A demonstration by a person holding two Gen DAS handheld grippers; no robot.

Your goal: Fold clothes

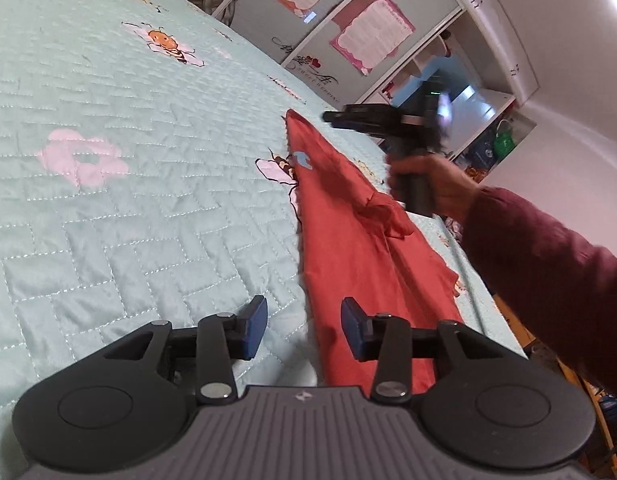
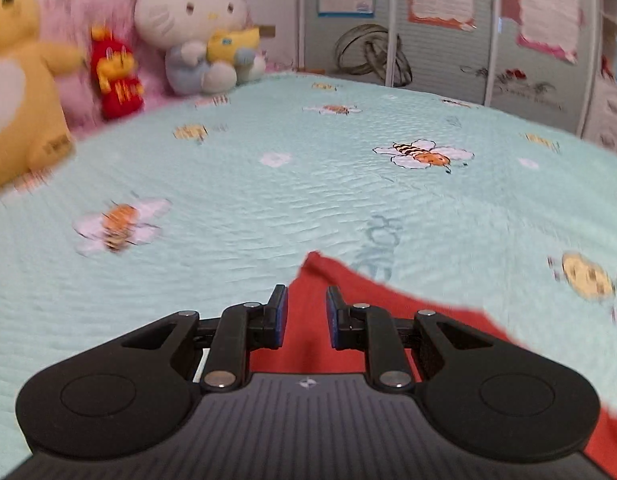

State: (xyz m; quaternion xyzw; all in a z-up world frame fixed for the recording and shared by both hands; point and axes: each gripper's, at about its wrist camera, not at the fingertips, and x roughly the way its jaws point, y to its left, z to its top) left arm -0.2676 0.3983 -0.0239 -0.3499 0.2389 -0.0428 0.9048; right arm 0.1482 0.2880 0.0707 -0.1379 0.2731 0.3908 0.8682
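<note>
Both my claws hang over the bed with nothing in them. On my left claw [image 1: 304, 326] the blue pads stand well apart, and its right pad sits above the near end of the red garment [image 1: 360, 236] without gripping it. That garment lies flat on the quilt [image 1: 128, 208] as a long narrow strip running ahead and to the right of the claw, with a small blue patch near its far tip. My right claw [image 2: 306, 316] has a smaller gap between its pads, still parted, and the red cloth [image 2: 308, 344] shows beneath and between them, its corner poking out just ahead. From the left camera I see my right hand [image 1: 432, 184] around the handle of that claw, above the far end of the garment, in a dark red sleeve [image 1: 548, 280], blurred.

Pale mint fabric covers the bed, stitched in a brick pattern and printed with bees and flowers. Ahead and to the left of my right claw, soft toys line the head of the bed: a yellow duck [image 2: 16, 92], a small red doll [image 2: 116, 76] and a white cat [image 2: 196, 28]. Beyond the bed stands a grey wardrobe [image 2: 440, 60] with paper sheets stuck on its doors.
</note>
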